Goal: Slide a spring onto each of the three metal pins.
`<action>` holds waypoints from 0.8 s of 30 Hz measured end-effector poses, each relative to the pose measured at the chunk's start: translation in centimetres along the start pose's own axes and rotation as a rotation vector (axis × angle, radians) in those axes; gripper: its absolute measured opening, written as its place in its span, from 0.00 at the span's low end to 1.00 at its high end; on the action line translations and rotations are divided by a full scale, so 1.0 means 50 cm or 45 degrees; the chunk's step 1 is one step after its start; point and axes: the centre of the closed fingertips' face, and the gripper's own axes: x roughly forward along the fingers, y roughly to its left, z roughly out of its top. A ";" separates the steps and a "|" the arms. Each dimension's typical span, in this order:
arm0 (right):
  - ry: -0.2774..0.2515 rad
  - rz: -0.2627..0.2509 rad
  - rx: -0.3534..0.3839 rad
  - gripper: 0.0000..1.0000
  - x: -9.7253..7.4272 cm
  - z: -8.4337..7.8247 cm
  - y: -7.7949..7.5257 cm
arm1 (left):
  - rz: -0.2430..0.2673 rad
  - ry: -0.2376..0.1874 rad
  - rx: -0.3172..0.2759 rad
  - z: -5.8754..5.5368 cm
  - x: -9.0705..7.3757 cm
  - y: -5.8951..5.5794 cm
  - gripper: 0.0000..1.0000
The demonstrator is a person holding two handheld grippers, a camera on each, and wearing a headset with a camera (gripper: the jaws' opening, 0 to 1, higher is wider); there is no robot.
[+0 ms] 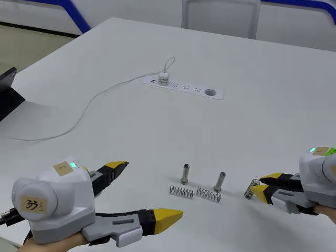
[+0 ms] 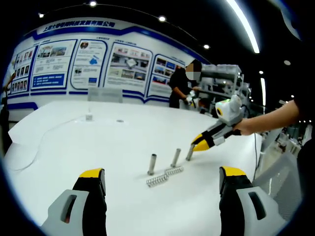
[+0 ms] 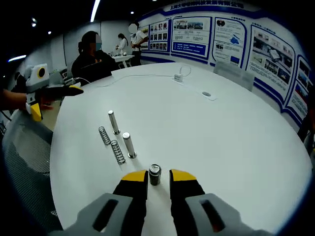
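Two bare metal pins (image 1: 185, 173) (image 1: 219, 181) stand upright on the white table (image 1: 236, 131). Two loose springs (image 1: 181, 191) (image 1: 208, 196) lie just in front of them. A third pin (image 1: 249, 190) (image 3: 155, 174) stands to the right with a spring coiled around it. My right gripper (image 1: 262, 185) (image 3: 158, 176) has its yellow tips right at this pin, a narrow gap between the jaws, not clamped on it. At the lower left my left gripper (image 1: 142, 191) (image 2: 162, 179) is wide open and holds nothing, a short way from the springs.
A white power strip (image 1: 181, 86) with a plug and a cable (image 1: 79, 118) lies farther back on the table. A dark object (image 1: 8, 94) sits at the left edge. People (image 3: 91, 56) stand beyond the table.
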 end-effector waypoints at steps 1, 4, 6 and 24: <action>-0.008 -0.002 -0.006 0.18 -0.004 0.004 0.002 | 0.000 -0.001 0.002 0.000 0.000 -0.001 0.98; -0.020 -0.011 -0.029 0.19 -0.013 0.011 0.007 | -0.002 0.008 0.015 -0.003 0.000 -0.003 0.98; -0.039 -0.017 -0.040 0.19 -0.019 0.019 0.008 | -0.005 0.010 0.017 -0.003 0.001 -0.004 0.98; -0.137 0.085 -0.236 0.20 -0.028 0.080 0.102 | -0.016 0.007 0.025 -0.003 0.002 -0.011 0.98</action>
